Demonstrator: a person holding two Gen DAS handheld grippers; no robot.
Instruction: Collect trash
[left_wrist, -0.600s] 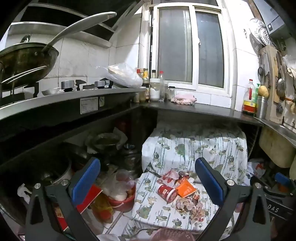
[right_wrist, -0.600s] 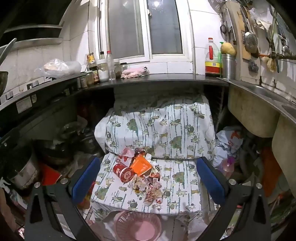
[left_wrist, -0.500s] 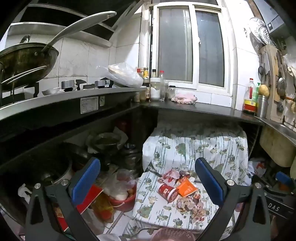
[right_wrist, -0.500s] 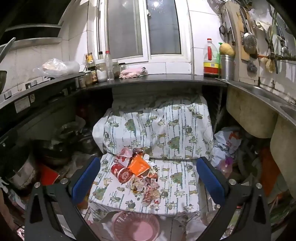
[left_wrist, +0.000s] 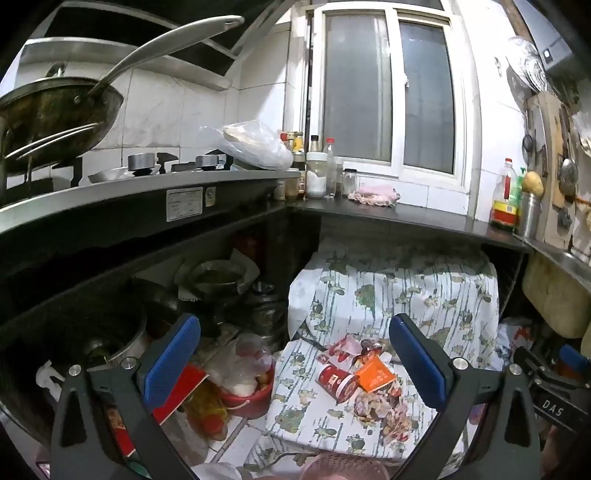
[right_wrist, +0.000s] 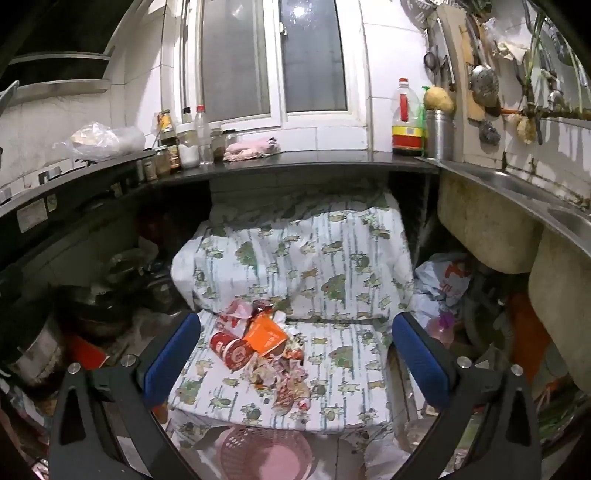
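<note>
A pile of trash lies on a leaf-patterned cloth (right_wrist: 332, 266) on the floor: a red can (right_wrist: 231, 349) on its side, an orange carton (right_wrist: 266, 334), pink wrappers (right_wrist: 236, 308) and torn scraps (right_wrist: 286, 384). The same can (left_wrist: 338, 380), carton (left_wrist: 375, 374) and scraps (left_wrist: 384, 410) show in the left wrist view. A pink mesh basket (right_wrist: 264, 456) stands in front of the cloth, below the pile. My right gripper (right_wrist: 295, 354) is open and empty above the pile. My left gripper (left_wrist: 293, 363) is open and empty, left of the pile.
A stove counter (left_wrist: 147, 192) with a wok (left_wrist: 55, 110) runs along the left, pots (left_wrist: 218, 277) and a red bowl (left_wrist: 247, 398) beneath it. A dark counter (right_wrist: 295, 162) with bottles spans the back. A sink (right_wrist: 517, 192) and plastic bags (right_wrist: 443, 284) are at right.
Both grippers have drifted slightly; the trash pile sits a little more to the left in the right wrist view and to the right in the left one. Both stay open.
</note>
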